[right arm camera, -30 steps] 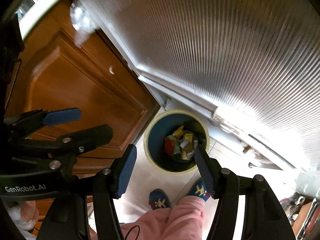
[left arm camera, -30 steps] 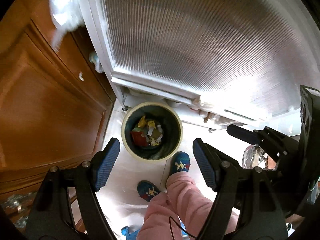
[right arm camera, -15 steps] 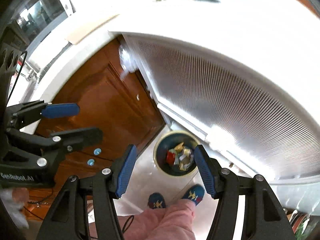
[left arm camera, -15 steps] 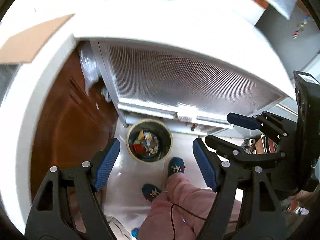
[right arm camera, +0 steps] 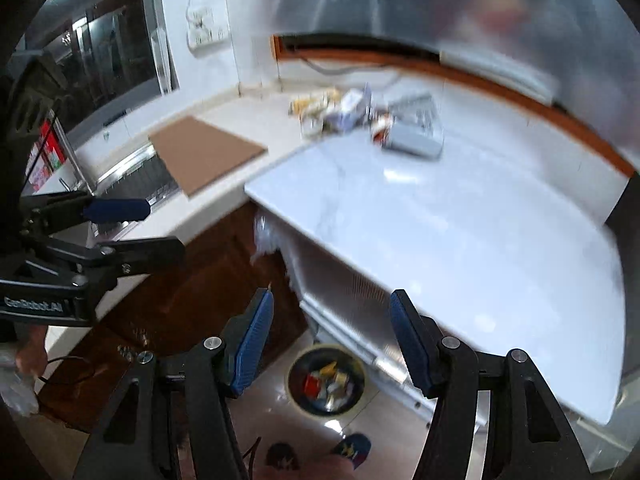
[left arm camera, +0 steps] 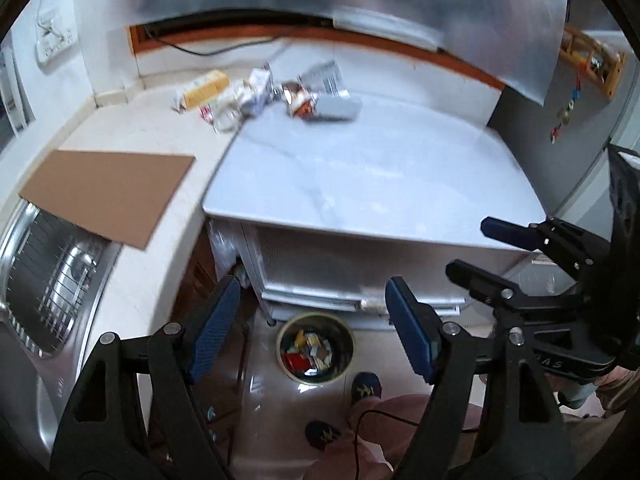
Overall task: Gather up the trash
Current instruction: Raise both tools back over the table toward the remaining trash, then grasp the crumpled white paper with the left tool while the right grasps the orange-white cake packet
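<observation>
A pile of wrappers and cartons (left arm camera: pixel 264 94) lies at the back of the white counter (left arm camera: pixel 380 176); it also shows in the right wrist view (right arm camera: pixel 368 120). A round bin (left arm camera: pixel 315 347) with several wrappers in it stands on the floor below the counter, also in the right wrist view (right arm camera: pixel 326 380). My left gripper (left arm camera: pixel 312 320) is open and empty, high above the bin. My right gripper (right arm camera: pixel 330 332) is open and empty, beside it on the right; it shows in the left wrist view (left arm camera: pixel 476 248).
A brown cardboard sheet (left arm camera: pixel 108 190) lies over the edge of a steel sink (left arm camera: pixel 44 276) on the left. Wooden cabinet doors (right arm camera: pixel 192 292) stand under the sink counter. The person's feet in blue slippers (left arm camera: pixel 366 386) stand by the bin. A wall socket (left arm camera: pixel 54 42) is upper left.
Both grippers have risen and tilted up from the bin. The counter top and the trash pile have come into view. Both stay open and empty.
</observation>
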The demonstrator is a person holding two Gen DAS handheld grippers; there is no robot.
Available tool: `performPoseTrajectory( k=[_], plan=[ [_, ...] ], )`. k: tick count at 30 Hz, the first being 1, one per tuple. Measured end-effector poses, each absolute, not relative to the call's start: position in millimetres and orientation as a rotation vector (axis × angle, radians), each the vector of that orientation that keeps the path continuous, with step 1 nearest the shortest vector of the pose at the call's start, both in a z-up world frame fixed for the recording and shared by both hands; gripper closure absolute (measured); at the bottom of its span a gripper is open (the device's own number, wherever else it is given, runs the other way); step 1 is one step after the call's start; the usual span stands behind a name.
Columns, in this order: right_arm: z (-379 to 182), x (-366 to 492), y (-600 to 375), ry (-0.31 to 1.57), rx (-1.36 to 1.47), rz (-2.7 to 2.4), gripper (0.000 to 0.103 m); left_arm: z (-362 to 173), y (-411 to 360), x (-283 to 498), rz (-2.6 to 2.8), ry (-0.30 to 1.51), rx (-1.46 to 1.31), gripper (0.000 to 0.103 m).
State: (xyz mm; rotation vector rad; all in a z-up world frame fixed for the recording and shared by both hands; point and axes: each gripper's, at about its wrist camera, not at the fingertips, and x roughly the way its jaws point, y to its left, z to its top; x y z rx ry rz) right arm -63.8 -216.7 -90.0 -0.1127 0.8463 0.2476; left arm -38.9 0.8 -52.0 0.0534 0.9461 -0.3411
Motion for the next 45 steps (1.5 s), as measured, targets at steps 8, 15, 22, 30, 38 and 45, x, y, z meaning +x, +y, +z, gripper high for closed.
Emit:
performPoseTrajectory(
  k=[8, 15, 22, 30, 38, 45],
  plan=[
    [-25.5, -27.9, -208.8, 0.76, -0.153, 0.288, 0.042, -17.7, 10.9, 7.9, -0.269, 0.883, 0.058, 0.03],
    [-5.9, 78.8, -206.4, 0.785, -0.117, 0.388, 0.042, -6.1, 27.3, 89.3, -0.154, 0.875, 0.003, 0.03],
    [-28.6, 235.3, -224.8, 0.887, -0.037, 0.421, 0.042, -24.7, 35.7, 199.8, -0.058, 0.921, -0.057, 0.03],
    [-83.1, 373.2, -247.7, 1.028, 0.08, 0.41, 0.046, -73.5, 38.9, 294.5, -0.056, 1.035, -0.216, 0.03],
    [-147.1, 437.6, -258.7, 1.182, 0.194, 0.378, 0.055, -98.6, 48.2, 358.9, 0.009, 1.077, -0.358, 0.03],
    [-173.7, 451.1, -247.7, 1.249, 0.168, 0.397, 0.059, -119.2, 58.1, 404.0, 0.09, 1.107, -0.417, 0.03]
  ],
)
